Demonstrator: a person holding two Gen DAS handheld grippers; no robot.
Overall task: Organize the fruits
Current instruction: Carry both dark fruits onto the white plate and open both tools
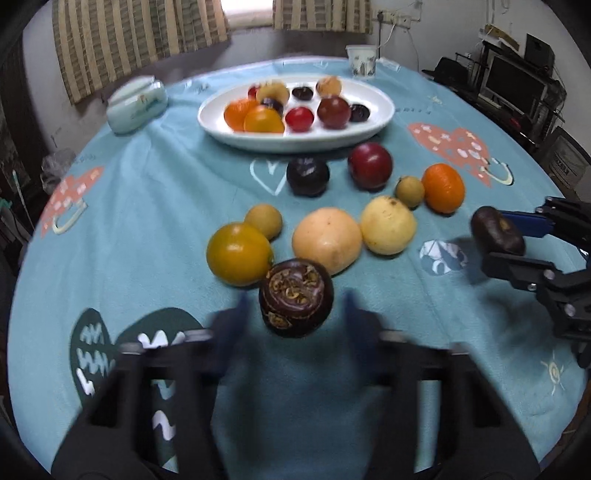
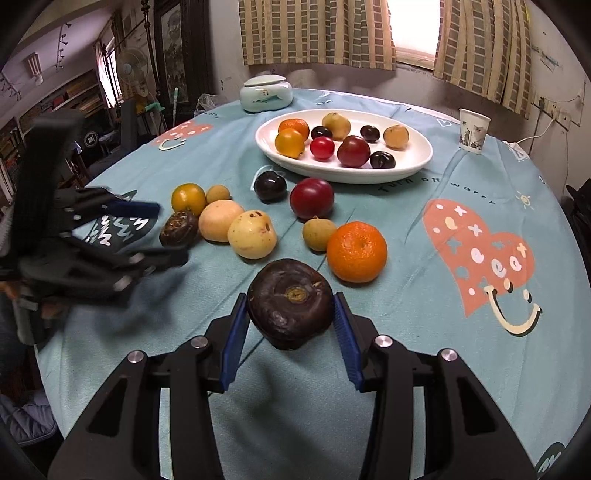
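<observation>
Left wrist view: the left claw (image 1: 295,314), blurred, is spread around a dark brown fruit (image 1: 296,297) on the worktop (image 1: 147,206).

Right wrist view: the right claw (image 2: 290,314) pinches another dark fruit (image 2: 290,302), near the orange (image 2: 357,252).

Paper cup (image 2: 474,130), lidded ceramic jar (image 2: 266,92), striped curtains (image 2: 317,31).
</observation>
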